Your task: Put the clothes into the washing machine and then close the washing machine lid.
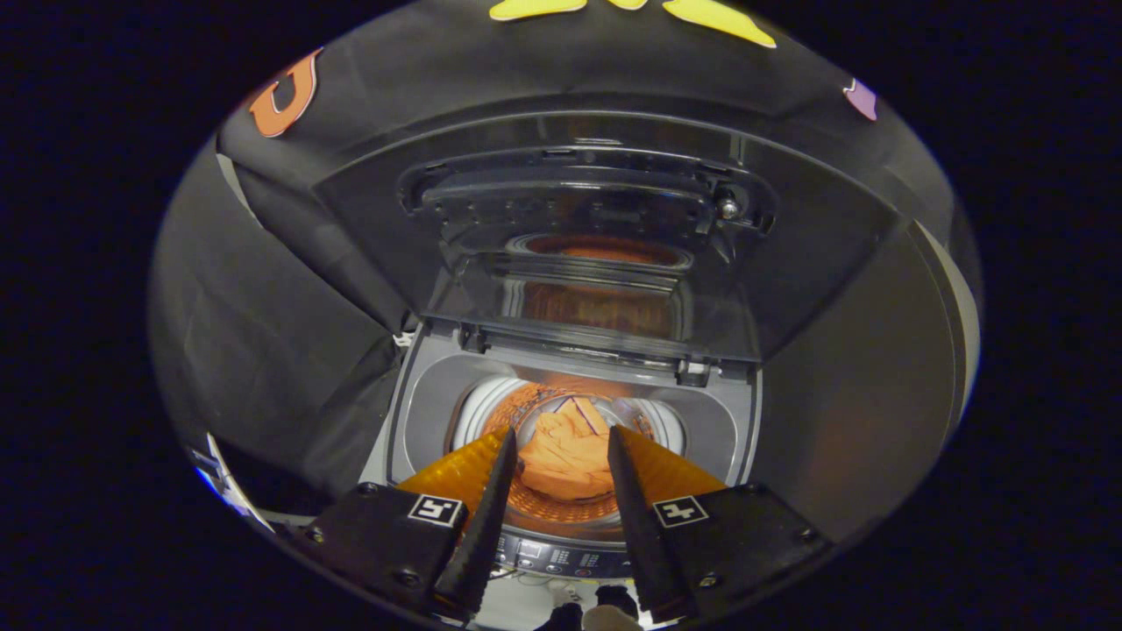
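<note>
A top-loading washing machine (421, 421) stands below and ahead of me with its lid (596, 263) raised upright at the back. An orange garment (565, 456) lies crumpled in the drum (478, 403), seen beyond and between my fingers. My gripper (561, 438) hovers above the drum opening, open, with nothing held between its fingers. The glass of the lid reflects the orange cloth. The machine's control panel (561, 556) shows between the finger bases.
Black cloth walls surround the machine on the left (263, 333) and right (859, 377), close to its sides. The raised lid stands as a tall obstacle behind the drum opening.
</note>
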Demonstrator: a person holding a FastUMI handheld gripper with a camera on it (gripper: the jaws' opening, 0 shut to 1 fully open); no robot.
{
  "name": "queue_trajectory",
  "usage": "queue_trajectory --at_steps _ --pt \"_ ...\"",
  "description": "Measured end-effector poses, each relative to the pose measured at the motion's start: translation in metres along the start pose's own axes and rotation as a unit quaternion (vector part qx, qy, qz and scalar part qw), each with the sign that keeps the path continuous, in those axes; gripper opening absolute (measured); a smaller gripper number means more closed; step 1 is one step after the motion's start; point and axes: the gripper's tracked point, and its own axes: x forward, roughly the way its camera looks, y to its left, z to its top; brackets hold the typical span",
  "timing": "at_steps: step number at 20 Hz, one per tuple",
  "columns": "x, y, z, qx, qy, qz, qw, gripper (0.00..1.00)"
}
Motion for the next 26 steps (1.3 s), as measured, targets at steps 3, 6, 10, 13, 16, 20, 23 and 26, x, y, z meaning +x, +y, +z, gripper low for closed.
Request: queue_trajectory --at_steps 3,6,10,13,16,20,23,26 --pt "-0.004 0.000 0.006 0.003 -0.015 0.000 1.000 0.65" --pt "-0.014 0.001 0.015 0.002 -0.031 0.004 1.000 0.65" --pt "-0.027 0.007 0.033 0.014 -0.059 0.014 0.998 0.65" --pt "-0.043 0.006 0.050 0.014 -0.083 0.015 0.996 0.65" --pt "-0.058 0.009 0.072 0.018 -0.110 0.016 0.994 0.65" --pt "-0.073 0.006 0.099 0.018 -0.145 0.007 0.989 0.65" --pt "-0.075 0.004 0.114 0.019 -0.160 -0.001 0.987 0.65" --pt "-0.079 0.002 0.129 0.027 -0.183 -0.011 0.983 0.65"
